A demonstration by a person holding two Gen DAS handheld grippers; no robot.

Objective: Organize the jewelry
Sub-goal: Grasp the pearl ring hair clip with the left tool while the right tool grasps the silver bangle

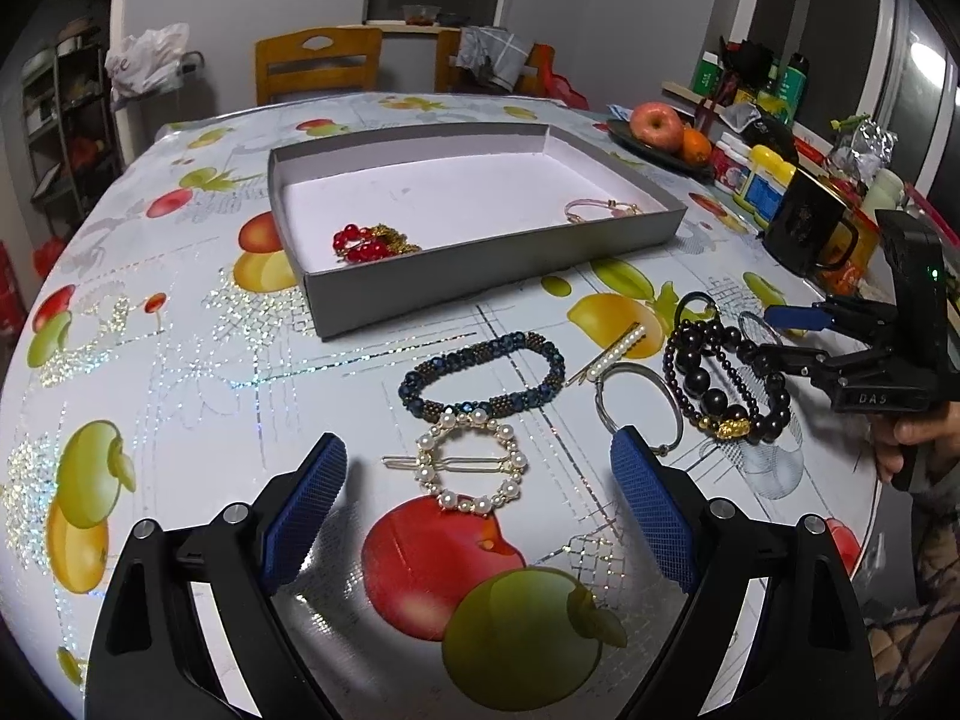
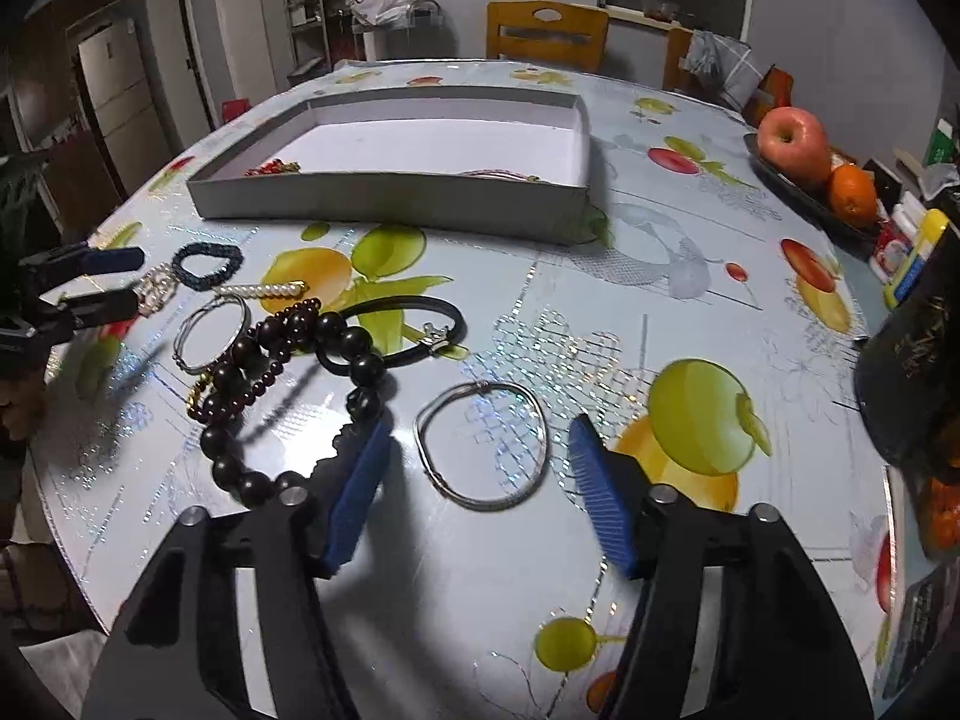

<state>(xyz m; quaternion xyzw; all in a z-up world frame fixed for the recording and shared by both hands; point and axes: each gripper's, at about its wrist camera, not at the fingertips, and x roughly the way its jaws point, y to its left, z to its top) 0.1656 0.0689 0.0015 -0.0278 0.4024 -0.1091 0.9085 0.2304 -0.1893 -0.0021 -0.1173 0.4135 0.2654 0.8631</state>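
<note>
A grey shallow box holds red-bead jewelry at its left and a thin bangle at its right. On the table lie a pearl ring hair clip, a blue beaded bracelet, a pearl bar clip, a silver bangle and dark bead bracelets. My left gripper is open around the pearl ring clip. My right gripper is open around a silver wire bangle. A black cord bracelet lies beyond.
A fruit plate with an apple and an orange sits at the right. Bottles and a black mug crowd the right table edge. Wooden chairs stand behind the table.
</note>
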